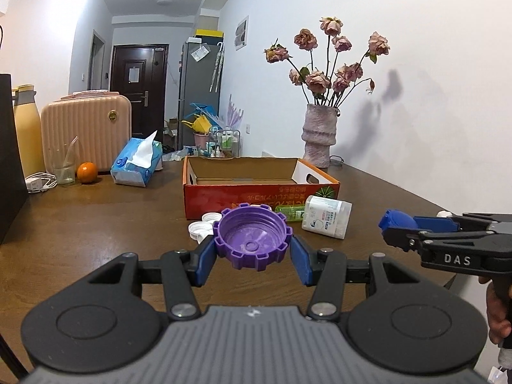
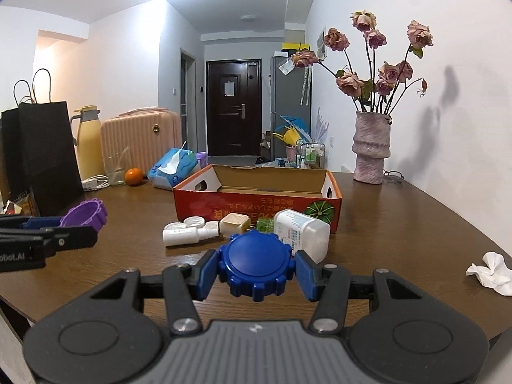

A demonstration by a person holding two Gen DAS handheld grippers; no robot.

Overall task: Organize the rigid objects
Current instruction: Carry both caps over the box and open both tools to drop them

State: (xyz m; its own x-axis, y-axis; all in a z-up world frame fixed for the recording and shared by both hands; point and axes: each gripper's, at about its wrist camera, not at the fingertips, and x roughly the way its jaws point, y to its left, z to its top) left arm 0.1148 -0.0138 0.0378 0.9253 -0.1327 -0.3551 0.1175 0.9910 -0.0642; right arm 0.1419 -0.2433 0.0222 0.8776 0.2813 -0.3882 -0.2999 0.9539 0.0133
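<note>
The print on the white bottle (image 1: pixel 325 220) is too small to read. At three o'clock in the left wrist view, the right tool (image 1: pixel 388 225) runs off the edge, with only part of the hand (image 1: pixel 497 313) showing. The box (image 2: pixel 256 206) hides part of the green bottle (image 2: pixel 265 224).

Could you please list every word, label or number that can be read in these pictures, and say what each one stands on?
"DAS": on the right gripper.
"obot.AI", cut off by the frame edge: on the left gripper.
Upside-down print on the orange cardboard box: not readable.
White bottle label: too small.
Tissue pack: too blurred.
</note>
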